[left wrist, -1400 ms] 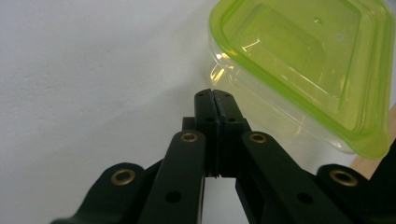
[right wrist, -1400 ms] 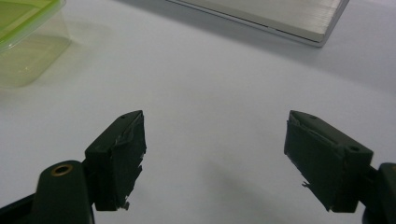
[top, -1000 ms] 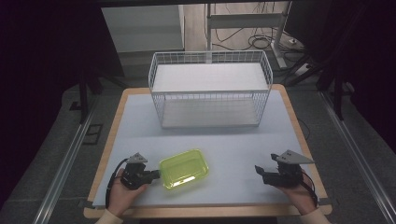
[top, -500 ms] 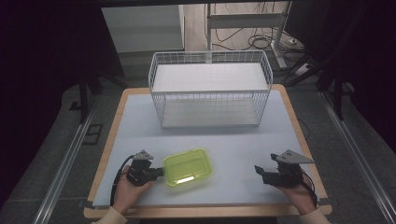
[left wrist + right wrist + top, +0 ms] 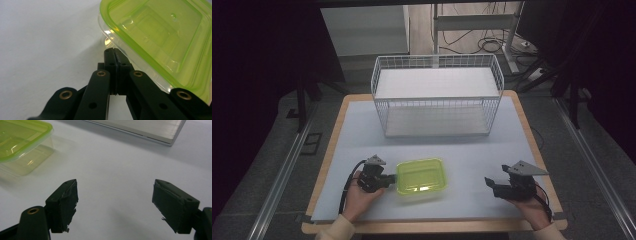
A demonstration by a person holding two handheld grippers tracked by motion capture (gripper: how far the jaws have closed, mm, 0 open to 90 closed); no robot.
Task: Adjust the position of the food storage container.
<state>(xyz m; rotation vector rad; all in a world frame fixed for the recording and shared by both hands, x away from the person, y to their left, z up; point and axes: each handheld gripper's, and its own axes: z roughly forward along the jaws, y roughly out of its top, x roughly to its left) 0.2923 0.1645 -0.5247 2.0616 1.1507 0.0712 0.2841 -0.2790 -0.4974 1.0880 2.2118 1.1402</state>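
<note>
A clear plastic container with a lime-green lid [image 5: 421,179] sits on the table's near half, left of centre. My left gripper [image 5: 388,180] is shut, with nothing between its jaws, and its tips press against the container's left side. In the left gripper view the joined jaw tips [image 5: 113,53] meet the clear wall just under the green lid rim [image 5: 160,37]. My right gripper [image 5: 490,184] stands open near the front right, well apart from the container. The right gripper view has bare table between its jaws [image 5: 115,205] and the container [image 5: 20,142] at upper left.
A white wire basket [image 5: 437,95] with a shelf stands at the back of the pale table [image 5: 462,145]; its base edge [image 5: 150,130] lies ahead of the right gripper. The table's wooden rim runs close behind both hands.
The left gripper and the green-lidded container have slid together to the right by a short way. The right gripper has stayed where it was, open.
</note>
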